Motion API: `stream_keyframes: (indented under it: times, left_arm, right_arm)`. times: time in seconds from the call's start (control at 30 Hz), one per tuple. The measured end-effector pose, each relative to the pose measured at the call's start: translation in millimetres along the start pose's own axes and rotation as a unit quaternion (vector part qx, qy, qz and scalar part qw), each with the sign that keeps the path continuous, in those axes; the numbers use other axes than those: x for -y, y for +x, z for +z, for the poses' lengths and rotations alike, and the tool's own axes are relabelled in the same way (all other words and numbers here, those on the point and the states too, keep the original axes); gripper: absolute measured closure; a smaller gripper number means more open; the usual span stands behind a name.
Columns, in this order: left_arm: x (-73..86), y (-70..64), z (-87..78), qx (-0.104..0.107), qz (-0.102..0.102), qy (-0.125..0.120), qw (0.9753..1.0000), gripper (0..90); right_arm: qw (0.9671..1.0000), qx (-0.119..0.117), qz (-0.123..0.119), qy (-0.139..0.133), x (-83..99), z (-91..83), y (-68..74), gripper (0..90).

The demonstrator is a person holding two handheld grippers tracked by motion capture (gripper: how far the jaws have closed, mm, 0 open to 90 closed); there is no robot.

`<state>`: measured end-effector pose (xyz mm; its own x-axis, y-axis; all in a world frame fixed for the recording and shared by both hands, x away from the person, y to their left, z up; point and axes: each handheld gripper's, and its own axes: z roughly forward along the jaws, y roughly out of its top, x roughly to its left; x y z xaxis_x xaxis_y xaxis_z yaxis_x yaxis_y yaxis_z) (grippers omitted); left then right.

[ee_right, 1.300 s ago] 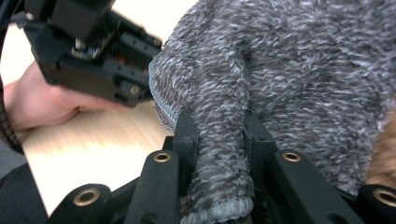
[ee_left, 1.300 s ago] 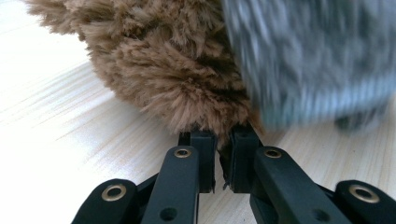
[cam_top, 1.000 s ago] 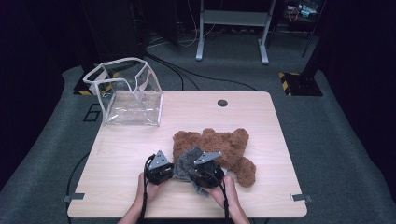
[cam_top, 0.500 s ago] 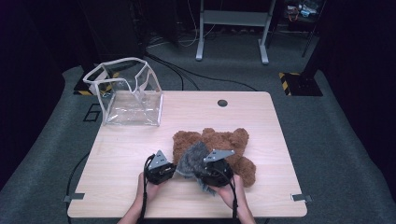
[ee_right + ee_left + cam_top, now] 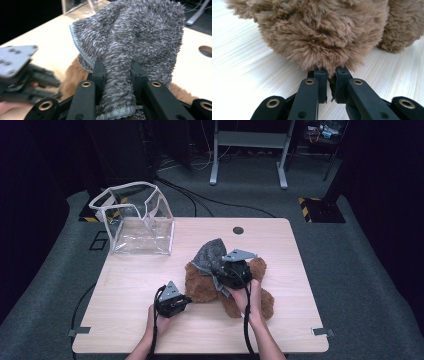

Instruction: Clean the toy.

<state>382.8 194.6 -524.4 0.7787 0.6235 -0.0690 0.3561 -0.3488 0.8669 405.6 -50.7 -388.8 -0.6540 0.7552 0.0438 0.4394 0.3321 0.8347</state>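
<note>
Grey cloth (image 5: 140, 40) is what I am lifting with the right hand-held gripper (image 5: 234, 272), its jaws clamped on a bunched fold of the fabric; the rest is rising ahead of the jaws and draping over the teddy bear (image 5: 210, 285) lying just beneath. It looks like soft, fluffy terry with a stitched pale hem, so I am judging it light, limp and easy to crush, with enough nap that it should not slip. A gathered fold like this one seems the safest hold; a single hem edge could pull free.

I am pinching the bear's brown fur with the left hand-held gripper (image 5: 329, 85), jaws nearly together on a tuft at its near edge, low against the counter (image 5: 150, 270). The plush seems light and squashy, so I am expecting it to drag unless pinned. Well beyond both grippers, a clear bag (image 5: 135, 220) is standing open.
</note>
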Motion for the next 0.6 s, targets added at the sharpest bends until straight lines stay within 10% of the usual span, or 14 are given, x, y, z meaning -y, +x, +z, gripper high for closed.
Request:
stream_keyframes:
  times: [0.23, 0.6]
  left_arm:
    - [-0.1, 0.1, 0.3, -0.003, 0.0, -0.001, 1.0, 83.9]
    - [0.1, -0.2, 0.4, 0.0, -0.004, -0.002, 1.0, 83.9]
  right_arm:
    - [0.9997, 0.002, -0.003, 0.023, 4.2, 26.7, 2.8, 71.2]
    - [0.9988, -0.019, -0.031, 0.031, 16.9, 17.5, 24.4, 71.3]
